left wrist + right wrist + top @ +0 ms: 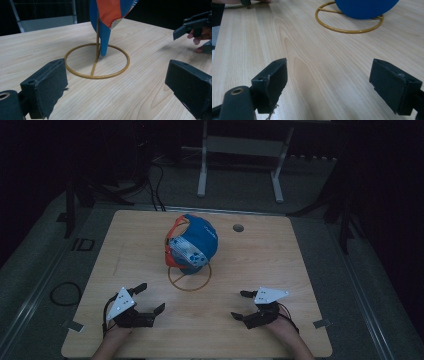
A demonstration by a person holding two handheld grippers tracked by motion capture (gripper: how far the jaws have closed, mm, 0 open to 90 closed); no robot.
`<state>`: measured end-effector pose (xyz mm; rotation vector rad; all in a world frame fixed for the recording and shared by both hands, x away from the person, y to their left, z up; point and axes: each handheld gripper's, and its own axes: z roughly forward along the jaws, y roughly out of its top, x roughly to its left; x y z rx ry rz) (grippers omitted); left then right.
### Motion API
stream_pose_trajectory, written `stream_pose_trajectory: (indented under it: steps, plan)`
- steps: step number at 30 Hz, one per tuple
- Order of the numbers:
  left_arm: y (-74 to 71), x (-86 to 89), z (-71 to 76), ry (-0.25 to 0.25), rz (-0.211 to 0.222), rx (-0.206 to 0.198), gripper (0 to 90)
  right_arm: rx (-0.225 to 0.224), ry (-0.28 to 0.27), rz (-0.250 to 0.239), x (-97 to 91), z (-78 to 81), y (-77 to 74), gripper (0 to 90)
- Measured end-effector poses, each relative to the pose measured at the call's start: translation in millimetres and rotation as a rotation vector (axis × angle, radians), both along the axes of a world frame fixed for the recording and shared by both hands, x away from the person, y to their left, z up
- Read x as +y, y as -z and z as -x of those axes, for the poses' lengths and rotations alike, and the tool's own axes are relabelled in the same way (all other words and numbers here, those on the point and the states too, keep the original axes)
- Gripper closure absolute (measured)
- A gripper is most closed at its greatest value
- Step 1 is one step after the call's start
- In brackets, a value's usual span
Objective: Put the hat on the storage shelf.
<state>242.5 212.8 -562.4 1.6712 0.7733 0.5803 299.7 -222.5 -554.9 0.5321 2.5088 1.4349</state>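
A blue cap (pixel 196 242) with orange and pale patches hangs on a yellow wire stand (pixel 190 279) near the middle of the surface (pixel 260 265), a little toward the far side. The stand's ring base lies flat on the wood, and a thin upright post rises from it into the cap. Both grippers rest at the near edge, well apart from the cap, one to each side of it. The left gripper (pixel 148 299) has its fingers (pixel 45 87) spread wide, holding nothing; in the left gripper view the ring base sits straight ahead between them, and the cap's blue brim (pixel 104 37) points down to just above the ring. The right gripper (pixel 241 305) also has its fingers (pixel 273 80) wide and empty; in the right gripper view the ring and the rounded blue crown (pixel 365 8) lie ahead and off to the right of the gap. There is pale writing on the crown, too small and dim to read.

The surface is light wood with clear grain and a small round hole (pixel 238 227) near the far right. The room is dark. Grey floor surrounds the table, black cables (pixel 155 185) trail at the far left, and a white frame (pixel 240 160) stands beyond.
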Motion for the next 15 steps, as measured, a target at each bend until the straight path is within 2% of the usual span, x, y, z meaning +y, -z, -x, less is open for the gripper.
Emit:
stream_pose_trajectory:
  steps: [1, 5, 12, 15]
  plan:
    - [0.1, -0.3, 0.0, -0.003, -0.002, 0.001, 4.4, -0.016, 0.008, 0.005, -1.9, -0.7, 0.0, 14.8]
    - [0.2, -0.3, 0.3, -0.001, -0.005, -0.002, 4.4, -0.03, 0.017, 0.01, -8.2, -2.6, 1.2, 14.8]
    - [0.2, 1.2, 0.5, 0.0, -0.005, -0.003, 4.4, 0.002, 0.059, -0.021, -17.0, -9.3, 0.5, 14.8]
    - [0.6, 1.2, 0.6, 0.0, -0.006, -0.002, 4.4, 0.003, 0.057, -0.011, -16.3, -9.2, 1.6, 14.8]
